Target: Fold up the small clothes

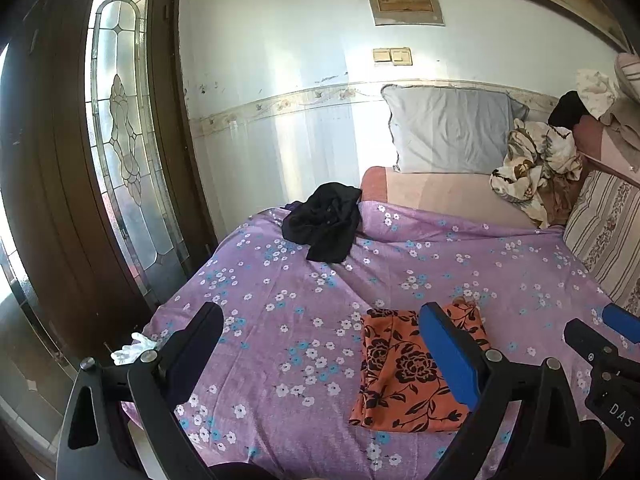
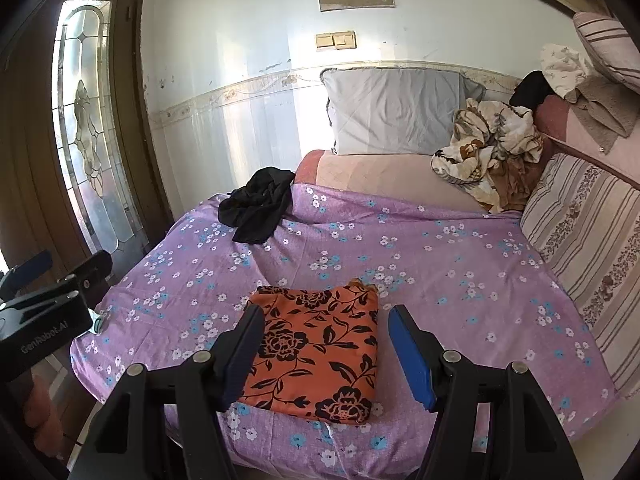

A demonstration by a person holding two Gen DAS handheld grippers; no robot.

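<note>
A bed with a purple flowered sheet (image 2: 440, 264) fills the frame. The folded orange floral cloth (image 2: 320, 352) lies low centre, a crumpled black garment (image 2: 256, 208) upper left. Both the left hand-held gripper (image 1: 324, 344) and right hand-held gripper (image 2: 324, 348) stand apart, holding nothing.

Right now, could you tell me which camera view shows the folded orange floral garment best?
The right wrist view: the orange floral garment lies nearly whole between open fingers. In the left wrist view, a blue finger pad hides part of it.

A home bedroom — bed (image 2: 440, 264) with floral sheet, pillow (image 2: 392, 108), glass-panelled door (image 1: 120, 128).
</note>
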